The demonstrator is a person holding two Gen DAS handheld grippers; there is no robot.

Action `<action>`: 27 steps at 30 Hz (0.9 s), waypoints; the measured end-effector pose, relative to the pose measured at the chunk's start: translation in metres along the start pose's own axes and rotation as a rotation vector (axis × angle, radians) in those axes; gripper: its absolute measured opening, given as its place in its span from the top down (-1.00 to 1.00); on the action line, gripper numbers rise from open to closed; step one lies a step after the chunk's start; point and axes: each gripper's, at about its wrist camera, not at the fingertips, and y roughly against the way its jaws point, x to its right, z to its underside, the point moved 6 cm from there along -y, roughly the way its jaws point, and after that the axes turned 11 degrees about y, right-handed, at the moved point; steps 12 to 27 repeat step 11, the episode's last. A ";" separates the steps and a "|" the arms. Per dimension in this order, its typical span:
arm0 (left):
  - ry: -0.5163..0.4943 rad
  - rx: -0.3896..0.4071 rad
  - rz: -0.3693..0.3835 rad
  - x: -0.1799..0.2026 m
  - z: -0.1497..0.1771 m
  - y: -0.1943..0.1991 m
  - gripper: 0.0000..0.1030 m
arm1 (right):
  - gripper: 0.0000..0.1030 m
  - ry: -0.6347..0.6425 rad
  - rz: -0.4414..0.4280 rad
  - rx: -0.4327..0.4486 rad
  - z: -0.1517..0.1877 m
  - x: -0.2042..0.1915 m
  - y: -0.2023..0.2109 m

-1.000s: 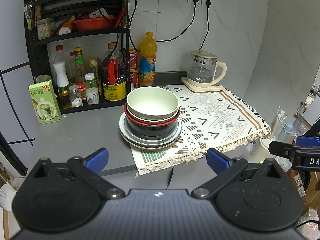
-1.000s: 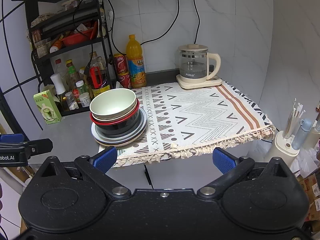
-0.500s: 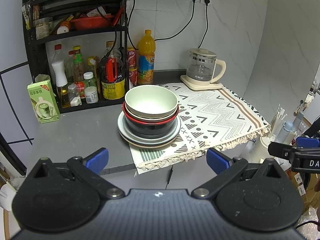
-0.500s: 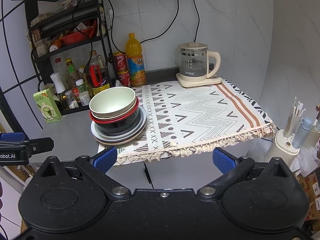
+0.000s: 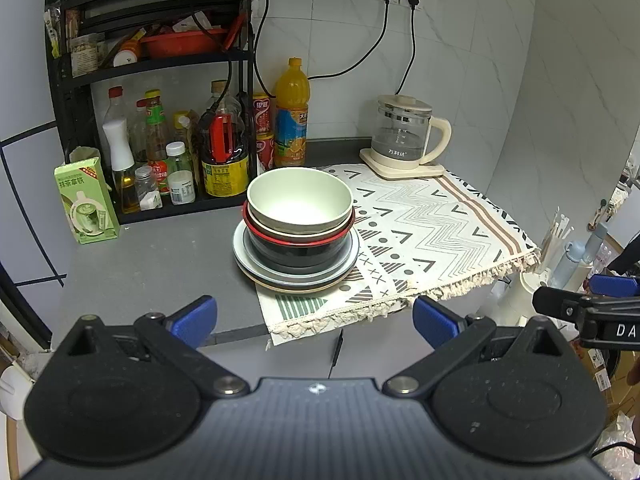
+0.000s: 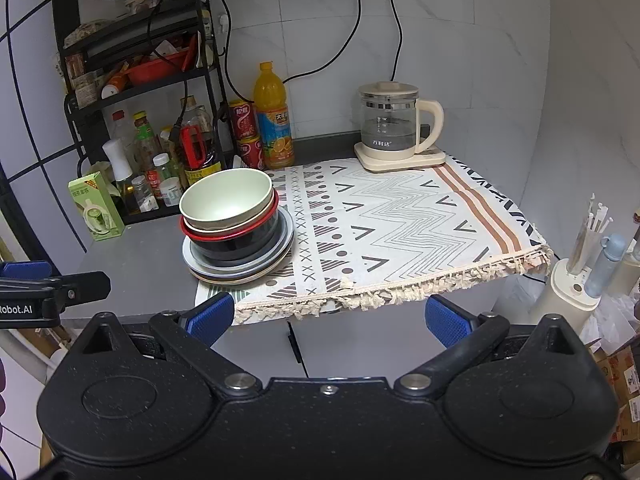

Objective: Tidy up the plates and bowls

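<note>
A stack of dishes stands at the left edge of the patterned cloth (image 5: 432, 220): a pale green bowl (image 5: 299, 200) on top, a red-rimmed black bowl (image 5: 298, 246) under it, and grey and tan plates (image 5: 296, 276) at the bottom. The stack also shows in the right wrist view, with the green bowl (image 6: 226, 200) on top. My left gripper (image 5: 314, 318) is open and empty, in front of the counter's edge. My right gripper (image 6: 328, 316) is open and empty, also short of the counter.
A black rack (image 5: 156, 56) with sauce bottles stands at the back left. A green carton (image 5: 86, 202), an orange juice bottle (image 5: 292, 114), red cans and a glass kettle (image 5: 400, 136) stand on the counter. A utensil holder (image 6: 576, 280) stands right of the counter.
Both views have risen and tilted slightly; the stack sits a little lower in the left wrist view. Both grippers stay open and nothing on the counter has moved.
</note>
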 end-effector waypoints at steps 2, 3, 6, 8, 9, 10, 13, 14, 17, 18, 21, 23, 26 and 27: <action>0.002 0.002 -0.005 0.000 0.000 0.000 -1.00 | -0.99 0.000 -0.001 0.000 0.000 0.000 0.000; 0.003 0.003 -0.006 0.000 0.001 0.000 -1.00 | -0.99 0.001 -0.001 0.000 0.000 0.000 0.000; 0.010 0.005 -0.006 0.000 0.001 0.001 -1.00 | -0.99 0.004 -0.003 0.003 0.001 0.001 0.001; 0.005 0.003 -0.007 0.000 0.001 0.001 -1.00 | -0.99 0.001 -0.004 0.001 0.001 0.001 0.001; 0.004 0.003 -0.006 0.000 0.001 0.001 -1.00 | -0.99 -0.002 -0.004 0.001 0.001 0.001 0.001; 0.002 0.001 -0.008 0.000 0.001 0.001 -1.00 | -0.99 -0.006 -0.006 0.000 0.001 0.000 0.002; 0.000 -0.001 -0.010 0.000 0.002 0.002 -1.00 | -0.99 -0.012 -0.008 0.000 0.001 0.000 0.002; 0.000 -0.001 -0.010 0.000 0.002 0.002 -1.00 | -0.99 -0.012 -0.008 0.000 0.001 0.000 0.002; 0.000 -0.001 -0.010 0.000 0.002 0.002 -1.00 | -0.99 -0.012 -0.008 0.000 0.001 0.000 0.002; 0.000 -0.001 -0.010 0.000 0.002 0.002 -1.00 | -0.99 -0.012 -0.008 0.000 0.001 0.000 0.002; 0.000 -0.001 -0.010 0.000 0.002 0.002 -1.00 | -0.99 -0.012 -0.008 0.000 0.001 0.000 0.002; 0.000 -0.001 -0.010 0.000 0.002 0.002 -1.00 | -0.99 -0.012 -0.008 0.000 0.001 0.000 0.002; 0.000 -0.001 -0.010 0.000 0.002 0.002 -1.00 | -0.99 -0.012 -0.008 0.000 0.001 0.000 0.002; 0.000 -0.001 -0.010 0.000 0.002 0.002 -1.00 | -0.99 -0.012 -0.008 0.000 0.001 0.000 0.002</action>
